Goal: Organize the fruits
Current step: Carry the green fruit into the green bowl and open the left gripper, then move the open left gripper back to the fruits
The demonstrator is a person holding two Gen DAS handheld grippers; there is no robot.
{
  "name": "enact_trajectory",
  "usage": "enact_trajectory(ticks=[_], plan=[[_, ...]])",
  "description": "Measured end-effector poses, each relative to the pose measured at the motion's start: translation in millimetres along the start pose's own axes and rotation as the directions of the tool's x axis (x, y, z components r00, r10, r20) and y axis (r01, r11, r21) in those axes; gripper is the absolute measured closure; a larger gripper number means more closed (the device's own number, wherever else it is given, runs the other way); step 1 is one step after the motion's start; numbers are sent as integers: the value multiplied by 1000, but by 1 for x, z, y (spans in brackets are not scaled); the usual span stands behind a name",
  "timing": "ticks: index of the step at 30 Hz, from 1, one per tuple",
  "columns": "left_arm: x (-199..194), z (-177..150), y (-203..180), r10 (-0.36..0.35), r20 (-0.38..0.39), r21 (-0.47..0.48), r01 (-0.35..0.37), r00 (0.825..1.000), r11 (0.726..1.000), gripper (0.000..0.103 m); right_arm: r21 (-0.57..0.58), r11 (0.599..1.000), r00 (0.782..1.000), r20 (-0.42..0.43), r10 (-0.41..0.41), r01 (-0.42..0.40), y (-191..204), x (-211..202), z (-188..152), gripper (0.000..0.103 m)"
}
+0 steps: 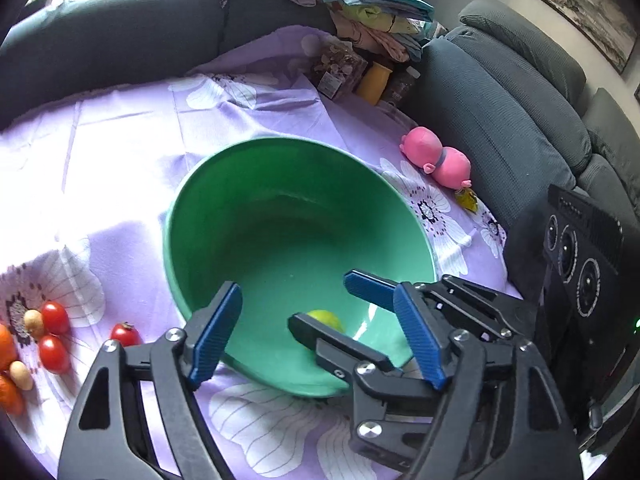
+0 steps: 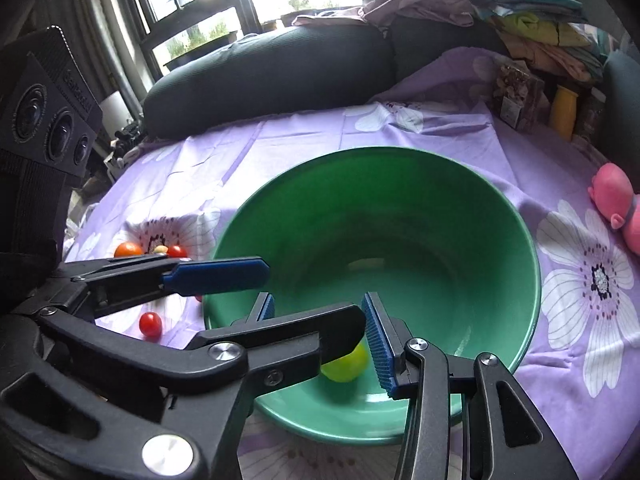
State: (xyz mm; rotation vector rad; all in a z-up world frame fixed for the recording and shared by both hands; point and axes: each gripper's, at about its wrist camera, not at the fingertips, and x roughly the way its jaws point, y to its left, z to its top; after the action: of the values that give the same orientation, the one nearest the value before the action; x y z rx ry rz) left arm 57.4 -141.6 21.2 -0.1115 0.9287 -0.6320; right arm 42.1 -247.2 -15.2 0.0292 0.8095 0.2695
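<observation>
A green bowl (image 1: 280,208) stands on the purple flowered tablecloth (image 1: 132,140); it also shows in the right wrist view (image 2: 400,208). A yellow-green round fruit (image 1: 326,316) lies inside it, near the front wall, and shows in the right wrist view (image 2: 346,364). My left gripper (image 1: 316,336) is open and empty over the bowl's near rim. My right gripper (image 2: 320,328) is open and empty just above the fruit. Each gripper shows in the other's view, crossing over the bowl. Red cherry tomatoes (image 1: 54,336) and small beige fruits (image 1: 34,322) lie left of the bowl.
A pink plush toy (image 1: 436,158) lies right of the bowl. Jars and a yellow bottle (image 1: 374,80) stand at the table's far corner. Grey sofas (image 1: 500,100) with piled clothes surround the table. One tomato (image 2: 151,324) lies close to the bowl's left side.
</observation>
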Motion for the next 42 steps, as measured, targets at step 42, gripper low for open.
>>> enact_trajectory(ticks=[42], plan=[[-159, -136, 148, 379, 119, -314, -327, 918, 891, 4, -261, 942, 974, -136, 181, -211, 133, 6, -33, 49]])
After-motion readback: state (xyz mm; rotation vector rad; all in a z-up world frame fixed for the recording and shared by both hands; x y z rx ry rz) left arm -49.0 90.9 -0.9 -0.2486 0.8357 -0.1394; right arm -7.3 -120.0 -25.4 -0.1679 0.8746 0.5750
